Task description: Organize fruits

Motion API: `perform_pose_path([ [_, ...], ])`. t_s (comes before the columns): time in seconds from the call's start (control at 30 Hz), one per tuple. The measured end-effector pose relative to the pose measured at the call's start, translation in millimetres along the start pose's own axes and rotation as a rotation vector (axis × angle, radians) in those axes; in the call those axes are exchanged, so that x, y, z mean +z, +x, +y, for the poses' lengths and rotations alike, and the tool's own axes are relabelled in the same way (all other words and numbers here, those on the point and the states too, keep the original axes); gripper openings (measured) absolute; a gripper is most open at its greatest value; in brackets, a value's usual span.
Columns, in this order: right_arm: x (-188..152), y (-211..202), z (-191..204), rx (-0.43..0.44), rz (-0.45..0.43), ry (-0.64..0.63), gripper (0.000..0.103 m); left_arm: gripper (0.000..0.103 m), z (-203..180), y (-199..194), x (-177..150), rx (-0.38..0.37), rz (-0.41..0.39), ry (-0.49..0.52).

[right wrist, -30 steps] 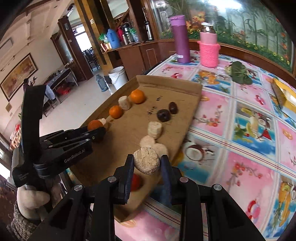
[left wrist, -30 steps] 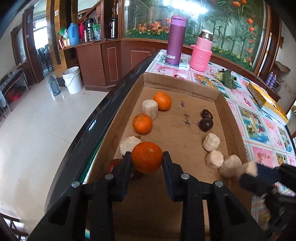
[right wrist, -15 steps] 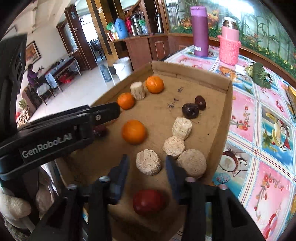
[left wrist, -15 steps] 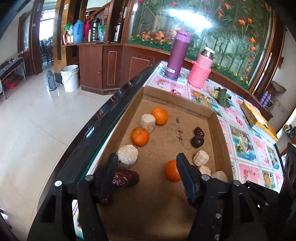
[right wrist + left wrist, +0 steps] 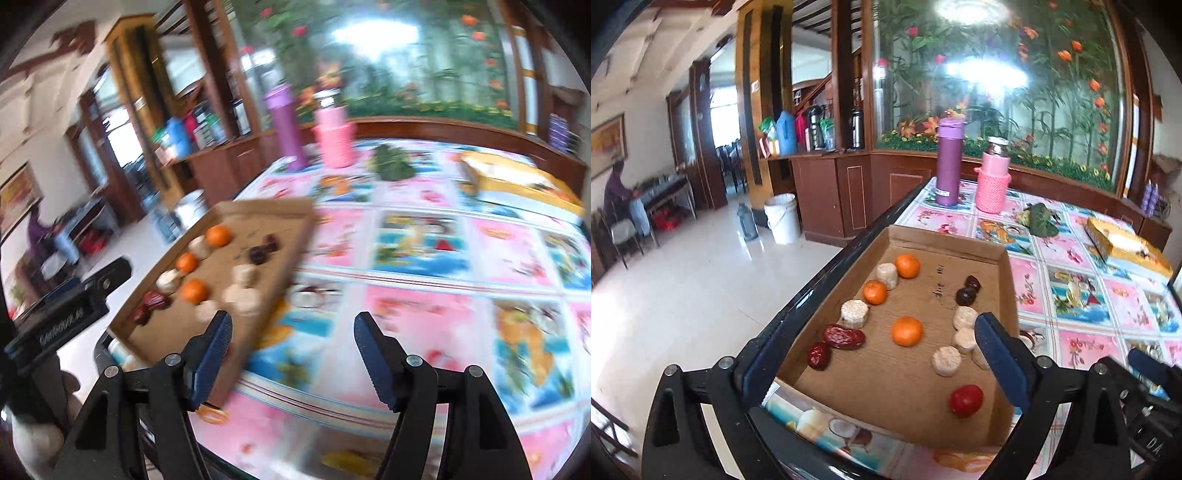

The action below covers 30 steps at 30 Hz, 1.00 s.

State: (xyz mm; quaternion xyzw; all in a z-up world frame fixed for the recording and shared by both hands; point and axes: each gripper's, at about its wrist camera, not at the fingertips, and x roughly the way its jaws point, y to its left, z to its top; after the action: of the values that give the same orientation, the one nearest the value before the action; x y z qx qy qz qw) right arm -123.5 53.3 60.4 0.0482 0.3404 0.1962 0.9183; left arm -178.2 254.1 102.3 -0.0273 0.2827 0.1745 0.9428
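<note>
A cardboard tray [image 5: 945,240] holds three oranges, the nearest [image 5: 907,331] mid-tray. It also holds several beige chunks [image 5: 946,361], two red dates [image 5: 844,336], dark fruits [image 5: 966,296] and a red tomato [image 5: 966,400]. My left gripper [image 5: 871,365] hangs back above the tray's near end, its jaws opening wide and holding nothing. My right gripper [image 5: 291,350] is over the flowered tablecloth to the right of the tray [image 5: 266,205], its jaws opening and bare. The right wrist view is blurred.
A purple flask [image 5: 948,162], a pink knitted bottle [image 5: 993,181], a green leaf bundle [image 5: 1039,219] and a yellow box [image 5: 1123,247] stand further back on the table. The tray lies along the table's dark left edge [image 5: 812,295]. A person [image 5: 620,199] sits far left.
The left gripper let go of the orange, which now lies mid-tray. The right gripper released its beige chunk beside the others. Both pulled back with jaws widening; the right swung rightward over the cloth.
</note>
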Motion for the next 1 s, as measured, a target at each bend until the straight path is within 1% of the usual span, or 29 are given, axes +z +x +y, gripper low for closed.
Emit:
perform_pose_path([
  [0.1,-7,-20,-15,-0.079,-0.053,0.024,0.079,0.098,-21,-10,-2,-0.013,-0.003,0.051],
  [0.2,-11,-29,-23,-0.106,-0.071,0.024,0.08,0.098,-35,-19,-6,-0.028,-0.008,0.08],
  [0.33,-14,-36,-31,-0.111,-0.075,0.022,0.081,0.098,-48,-27,-8,-0.036,-0.008,0.103],
  [0.6,-18,-43,-39,-0.117,-0.083,0.037,0.082,0.098,-56,-34,-8,-0.049,-0.008,0.112],
  [0.83,-19,-43,-35,-0.129,-0.083,0.019,0.085,0.098,-58,-35,-12,-0.064,0.0,0.121],
  [1.0,-21,-42,-30,-0.144,-0.086,-0.002,0.085,0.098,-56,-35,-12,-0.064,-0.007,0.11],
])
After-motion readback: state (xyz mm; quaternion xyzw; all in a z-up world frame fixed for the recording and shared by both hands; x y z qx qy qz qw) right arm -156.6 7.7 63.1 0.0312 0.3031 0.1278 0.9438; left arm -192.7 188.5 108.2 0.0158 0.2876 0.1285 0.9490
